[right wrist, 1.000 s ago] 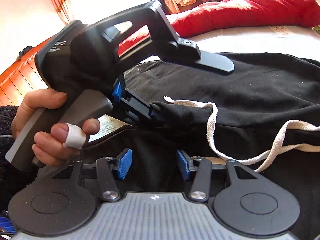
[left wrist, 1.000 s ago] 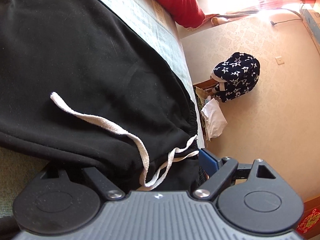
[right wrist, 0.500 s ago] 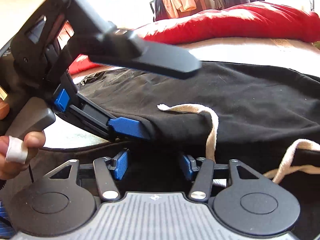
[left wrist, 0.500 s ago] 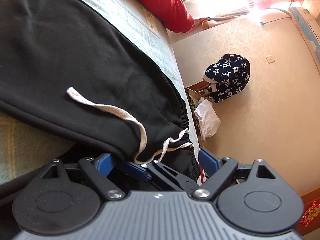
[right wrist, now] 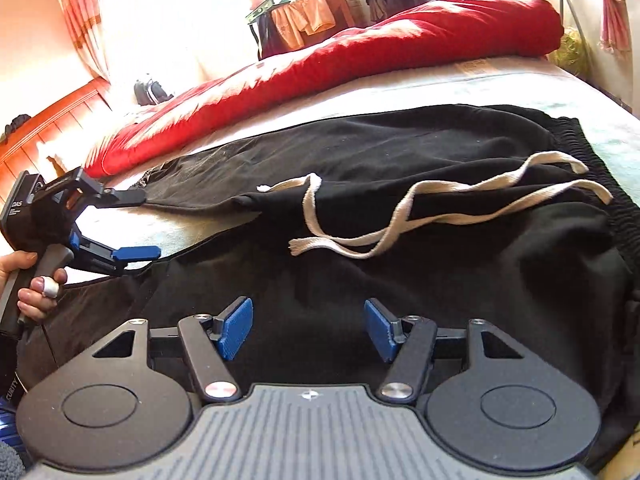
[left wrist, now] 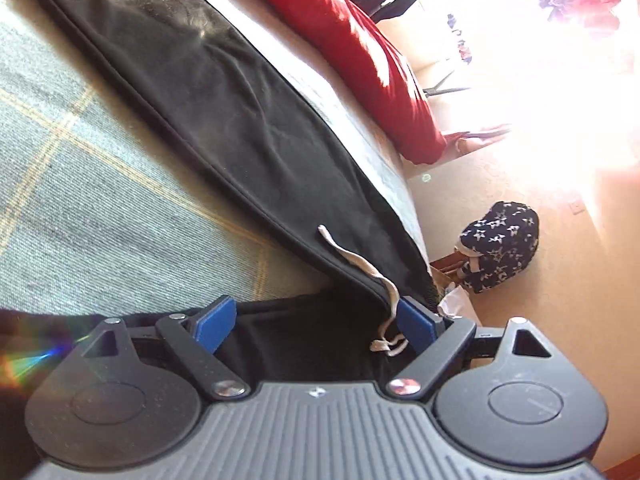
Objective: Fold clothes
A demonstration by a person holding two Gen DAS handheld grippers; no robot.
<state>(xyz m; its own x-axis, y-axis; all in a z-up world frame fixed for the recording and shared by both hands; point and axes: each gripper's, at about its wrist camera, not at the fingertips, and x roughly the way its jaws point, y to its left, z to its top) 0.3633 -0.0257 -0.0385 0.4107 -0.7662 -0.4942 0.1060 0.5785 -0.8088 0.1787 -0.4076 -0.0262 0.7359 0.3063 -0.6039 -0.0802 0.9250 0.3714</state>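
Note:
Black drawstring trousers lie spread on the bed, with a white drawstring across the waist; they also show in the left wrist view. My left gripper is open, its blue pads wide apart over the black cloth near the drawstring. In the right wrist view the left gripper sits at the far left, beside the edge of one leg, gripping nothing. My right gripper is open just above the near part of the trousers.
A red quilt lies along the far side of the bed. The bed's green checked sheet shows beside the trousers. A star-patterned bundle sits on the floor by the wall. Hanging clothes and a box stand beyond.
My left gripper has let go of the trousers' edge, opened and drawn away to the left. My right gripper has pulled back, so more of the trousers and drawstring show.

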